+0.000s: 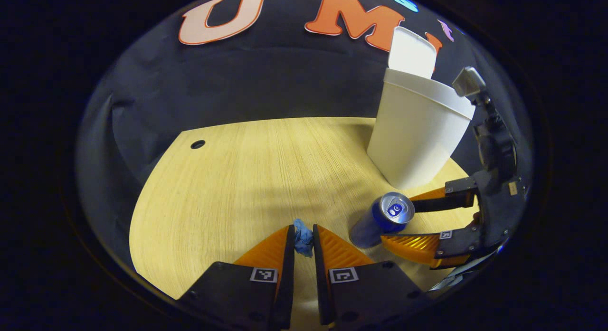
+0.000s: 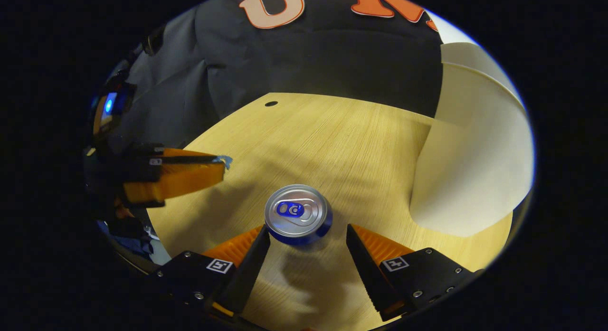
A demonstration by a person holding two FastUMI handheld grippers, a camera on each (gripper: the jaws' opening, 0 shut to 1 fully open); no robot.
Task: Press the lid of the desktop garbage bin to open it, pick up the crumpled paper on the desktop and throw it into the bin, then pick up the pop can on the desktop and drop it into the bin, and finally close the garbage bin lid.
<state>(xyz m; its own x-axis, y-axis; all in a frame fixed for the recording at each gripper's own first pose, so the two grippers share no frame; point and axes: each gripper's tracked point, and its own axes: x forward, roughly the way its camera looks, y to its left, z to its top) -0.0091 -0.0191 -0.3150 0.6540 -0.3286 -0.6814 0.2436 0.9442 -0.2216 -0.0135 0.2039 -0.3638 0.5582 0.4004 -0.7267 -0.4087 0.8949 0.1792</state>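
In the left gripper view, the left tool [image 1: 303,236] has its two fingers drawn close together, pinching a small blue crumpled paper [image 1: 302,238] between the tips, above the pale wooden counter [image 1: 237,179]. To the right stands the white garbage bin [image 1: 418,131], its lid [image 1: 412,53] tipped up and open at the back. A blue pop can [image 1: 382,219] stands upright on the counter in front of the bin, well clear of the paper.

The right tool [image 1: 403,222] reaches in from the right in that same view, its fingers spread, one on each side of the can. In the right gripper view the right tool [image 2: 308,238] shows the same spread, with the pop can [image 2: 298,214] between the tips; a gap shows on the right side, while on the left the finger seems just beside the can, though I cannot tell whether it touches. The bin [image 2: 475,169] rises at the right edge, and the left tool [image 2: 221,167] shows at the left with a scrap of the blue paper [image 2: 224,160] at its tip, above the counter [image 2: 342,141].
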